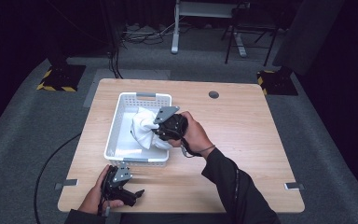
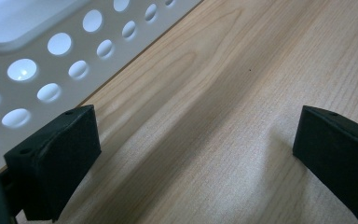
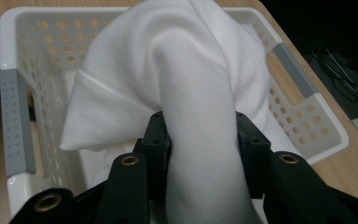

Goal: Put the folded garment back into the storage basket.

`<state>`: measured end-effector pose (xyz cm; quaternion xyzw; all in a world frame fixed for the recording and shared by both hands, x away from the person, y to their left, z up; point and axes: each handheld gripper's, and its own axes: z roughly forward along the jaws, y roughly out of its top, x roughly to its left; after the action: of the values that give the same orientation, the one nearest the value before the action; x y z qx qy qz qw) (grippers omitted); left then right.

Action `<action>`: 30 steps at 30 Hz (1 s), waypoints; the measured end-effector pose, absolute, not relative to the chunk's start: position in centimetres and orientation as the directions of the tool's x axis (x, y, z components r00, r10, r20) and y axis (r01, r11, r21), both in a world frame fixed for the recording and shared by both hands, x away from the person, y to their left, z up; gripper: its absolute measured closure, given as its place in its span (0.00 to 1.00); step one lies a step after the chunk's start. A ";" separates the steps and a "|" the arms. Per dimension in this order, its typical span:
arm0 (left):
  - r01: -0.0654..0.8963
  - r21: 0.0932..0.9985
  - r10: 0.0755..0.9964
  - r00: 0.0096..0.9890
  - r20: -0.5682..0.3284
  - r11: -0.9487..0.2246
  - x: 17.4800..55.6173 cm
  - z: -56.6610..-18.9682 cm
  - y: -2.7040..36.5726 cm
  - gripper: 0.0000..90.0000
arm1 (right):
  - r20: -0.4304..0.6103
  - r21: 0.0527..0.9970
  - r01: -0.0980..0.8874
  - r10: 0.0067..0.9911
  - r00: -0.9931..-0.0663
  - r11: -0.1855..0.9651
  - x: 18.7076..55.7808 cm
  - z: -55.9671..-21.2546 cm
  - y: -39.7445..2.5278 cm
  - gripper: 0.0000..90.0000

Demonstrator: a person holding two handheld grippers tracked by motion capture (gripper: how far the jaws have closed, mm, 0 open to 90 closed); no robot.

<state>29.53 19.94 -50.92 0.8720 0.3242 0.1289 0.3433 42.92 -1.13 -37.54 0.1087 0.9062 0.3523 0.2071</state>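
A white perforated basket [image 1: 113, 126] stands on the left half of the wooden table [image 1: 242, 135]. My right gripper [image 1: 161, 133] is over the basket's right side, shut on a bunched white cloth [image 1: 142, 127]. In the right gripper view, the cloth [image 3: 182, 84] rises between the jaws of that gripper [image 3: 200, 144] and drapes above the basket [image 3: 9, 28]. My left gripper [image 1: 137, 193] rests low by the table's front edge, just before the basket's near wall. It is open [image 2: 196, 154], with bare wood between its jaws and the basket wall [image 2: 37, 70] beside it.
A round cable hole [image 1: 213, 94] sits near the table's far edge. Tape marks [image 1: 292, 186] lie at the front corners. Grey handles [image 3: 16, 121] cap the basket's short ends. Striped-base stands [image 1: 58, 79] and a desk frame [image 1: 177, 28] are on the floor beyond.
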 end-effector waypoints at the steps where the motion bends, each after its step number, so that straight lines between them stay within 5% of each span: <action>1: 0.477 0.682 0.654 0.757 0.002 -0.554 29.5 -50.9 19.9 0.01 | -0.297 0.683 0.052 0.342 -0.891 0.728 42.9 -37.6 -1.0 0.70; 30: 0.477 0.682 0.653 0.757 0.002 -0.555 29.5 -50.9 19.9 0.01 | -0.284 0.653 0.101 0.366 -0.886 0.751 43.7 -39.3 2.0 0.70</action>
<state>29.54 19.94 -50.92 0.8722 0.3239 0.1288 0.3431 43.75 2.03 -39.32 0.1280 0.9137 0.3289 0.2016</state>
